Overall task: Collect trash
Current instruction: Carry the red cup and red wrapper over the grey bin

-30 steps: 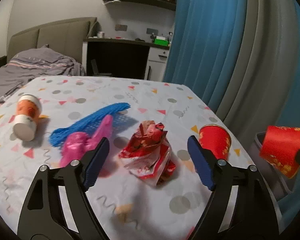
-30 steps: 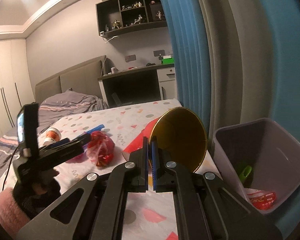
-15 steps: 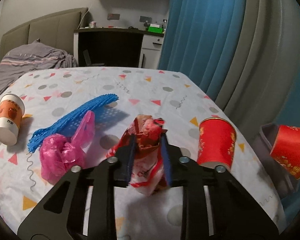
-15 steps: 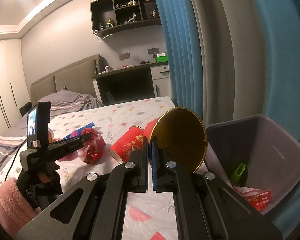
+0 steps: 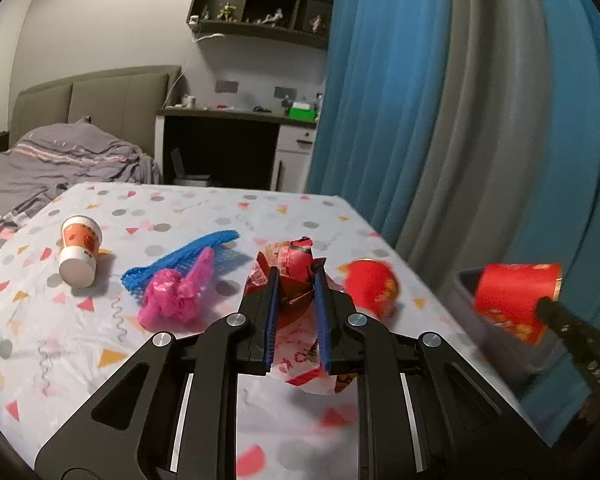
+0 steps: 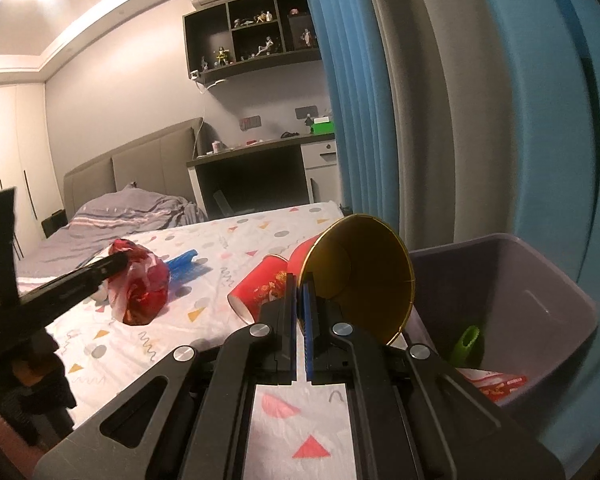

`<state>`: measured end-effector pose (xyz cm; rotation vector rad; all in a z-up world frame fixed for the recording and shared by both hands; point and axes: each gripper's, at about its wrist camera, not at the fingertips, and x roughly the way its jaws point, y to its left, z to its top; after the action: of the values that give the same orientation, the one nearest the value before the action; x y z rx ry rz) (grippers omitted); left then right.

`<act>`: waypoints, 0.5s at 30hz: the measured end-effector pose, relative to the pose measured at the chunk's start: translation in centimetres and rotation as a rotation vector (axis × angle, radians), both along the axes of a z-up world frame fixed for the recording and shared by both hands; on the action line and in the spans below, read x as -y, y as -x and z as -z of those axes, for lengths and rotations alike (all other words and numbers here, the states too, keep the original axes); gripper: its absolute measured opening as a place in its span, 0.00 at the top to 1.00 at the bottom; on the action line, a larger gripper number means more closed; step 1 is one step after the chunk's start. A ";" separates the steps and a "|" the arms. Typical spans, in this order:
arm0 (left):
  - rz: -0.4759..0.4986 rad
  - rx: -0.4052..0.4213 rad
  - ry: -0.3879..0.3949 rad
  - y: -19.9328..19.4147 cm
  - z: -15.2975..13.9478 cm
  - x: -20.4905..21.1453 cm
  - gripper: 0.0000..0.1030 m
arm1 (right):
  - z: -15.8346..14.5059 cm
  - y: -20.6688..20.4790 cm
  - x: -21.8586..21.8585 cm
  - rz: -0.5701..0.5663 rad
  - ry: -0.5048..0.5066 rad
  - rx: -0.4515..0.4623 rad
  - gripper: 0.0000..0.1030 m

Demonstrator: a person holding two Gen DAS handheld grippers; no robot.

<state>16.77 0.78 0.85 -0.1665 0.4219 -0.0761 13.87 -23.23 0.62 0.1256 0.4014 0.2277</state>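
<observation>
my left claw [image 5: 296,300]: jaws just closed, clamped on red crumpled wrapper [image 5: 296,264], held over tabletop [image 5: 60,344]
my right claw [image 6: 300,312]: pinched tight on rim of red cup [image 6: 360,272], beside grey bin [image 6: 520,280]
second red cup [image 6: 260,290]: on its side on tabletop
farther: pink bag [image 5: 172,292], blue net [image 5: 188,252], white cup [image 5: 78,250]
</observation>
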 end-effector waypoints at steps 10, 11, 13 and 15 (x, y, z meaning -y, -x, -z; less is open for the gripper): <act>0.090 0.028 0.005 3.2 -1.1 4.2 0.85 | -0.7 2.8 2.6 0.047 0.003 0.023 0.97; 0.102 0.029 0.004 3.2 -1.2 4.6 0.85 | -0.8 3.0 2.9 0.056 0.003 0.025 0.97; 0.130 0.032 -0.001 3.3 -1.3 6.0 0.85 | -0.8 3.4 3.6 0.072 0.000 0.030 0.97; 0.155 0.036 -0.009 3.2 -1.5 7.1 0.85 | -0.8 3.6 4.3 0.083 -0.002 0.033 0.97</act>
<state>13.54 -6.34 2.35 -0.1235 0.3984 -0.2291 10.27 -27.52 1.44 0.1395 0.3624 0.1483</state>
